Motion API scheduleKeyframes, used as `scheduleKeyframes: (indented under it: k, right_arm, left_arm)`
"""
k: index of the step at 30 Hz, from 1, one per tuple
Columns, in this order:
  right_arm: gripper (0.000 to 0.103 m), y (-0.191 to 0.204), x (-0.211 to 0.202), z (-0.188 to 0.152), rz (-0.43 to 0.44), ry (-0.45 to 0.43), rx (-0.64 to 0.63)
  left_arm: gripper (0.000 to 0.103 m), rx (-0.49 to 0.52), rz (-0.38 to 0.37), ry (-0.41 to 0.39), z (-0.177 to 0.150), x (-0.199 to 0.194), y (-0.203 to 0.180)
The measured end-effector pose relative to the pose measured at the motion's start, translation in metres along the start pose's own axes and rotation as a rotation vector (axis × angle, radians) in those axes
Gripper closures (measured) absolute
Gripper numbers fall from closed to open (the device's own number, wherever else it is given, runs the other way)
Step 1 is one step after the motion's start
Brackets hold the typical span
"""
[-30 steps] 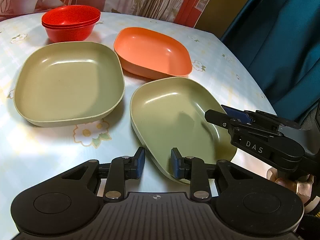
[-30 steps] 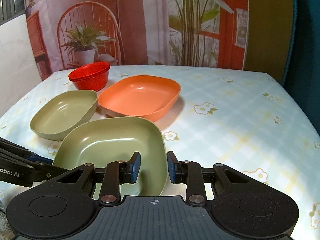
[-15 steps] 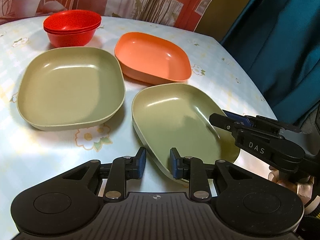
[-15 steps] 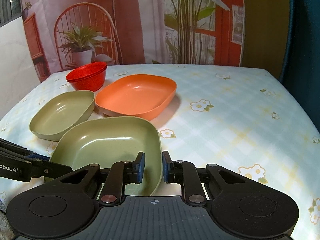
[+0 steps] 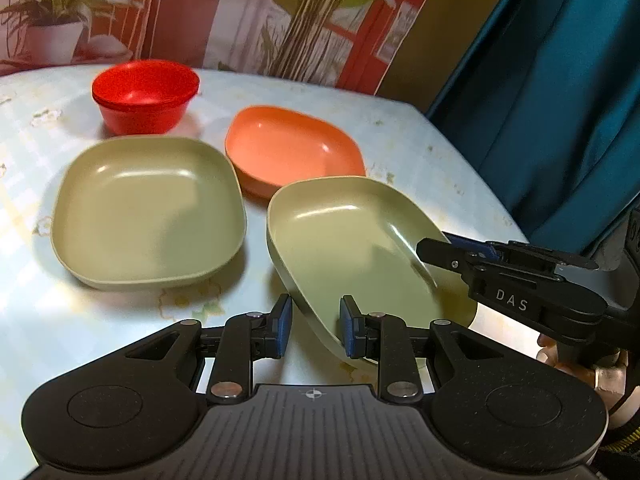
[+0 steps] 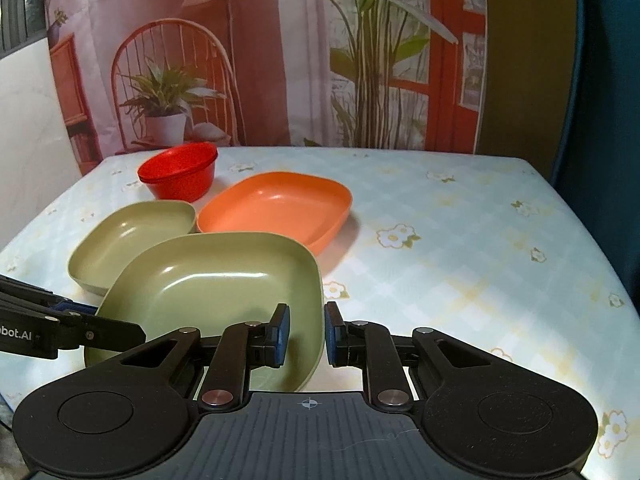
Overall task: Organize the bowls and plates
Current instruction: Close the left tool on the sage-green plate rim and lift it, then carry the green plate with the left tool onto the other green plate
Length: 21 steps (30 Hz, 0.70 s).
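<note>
While both grippers pinched opposite rims of the near olive-green square plastic plate (image 5: 352,248), that plate sat tilted, its near edge off the floral light-blue tablecloth (image 6: 460,248), so the lift looked underway rather than finished.

Left gripper (image 5: 313,326): its jaws straddled the plate's near-left rim, wall between the blue pads; read as clamped on it, though the left pad showed a sliver of gap in the left wrist view.
Right gripper (image 6: 306,334): clenched on the plate's right rim, 1 pad inside the wall, 1 outside. Its jaws had just been closing, with that rim between them.

Done so far, judging by layout: 2 red round plastic bowls (image 6: 178,174) were already nested at the far-left of the table. That looked like the bowl half sorted.

Left to do, my estimate:
1. Carry the held plate over and drop it into the second olive-green square plate (image 5: 148,212), which lay flat just beside it, apart by a narrow gap.
2. Deal with the orange square plastic plate (image 6: 276,212), flat behind both, probably onto the same stack.

Roughly 1 of 3 stacking moves complete. No plate-on-plate stack existed yet.
</note>
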State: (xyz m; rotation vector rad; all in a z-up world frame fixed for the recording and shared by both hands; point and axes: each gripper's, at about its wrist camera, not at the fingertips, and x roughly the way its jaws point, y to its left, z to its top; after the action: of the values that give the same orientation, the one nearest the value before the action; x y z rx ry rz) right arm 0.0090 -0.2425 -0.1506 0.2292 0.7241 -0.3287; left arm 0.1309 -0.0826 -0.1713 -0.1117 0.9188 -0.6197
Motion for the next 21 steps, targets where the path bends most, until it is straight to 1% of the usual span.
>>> scheduleKeyframes:
  k: [8, 14, 19, 21]
  right_arm:
    - [0.086, 0.000, -0.009, 0.012, 0.013, -0.008, 0.027]
    - [0.086, 0.007, -0.009, 0.027, 0.036, -0.010, 0.020]
    - [0.086, 0.014, -0.004, 0.040, 0.059, -0.007, 0.015]
    - [0.086, 0.018, -0.001, 0.046, 0.067, -0.007, 0.011]
  left_arm:
    - [0.076, 0.001, -0.018, -0.069, 0.004, -0.016, 0.001]
    - [0.076, -0.004, -0.016, -0.138, 0.017, -0.030, 0.008]
    - [0.076, -0.022, -0.013, -0.166, 0.029, -0.036, 0.016]
    - [0.076, -0.017, -0.010, -0.164, 0.034, -0.037, 0.020]
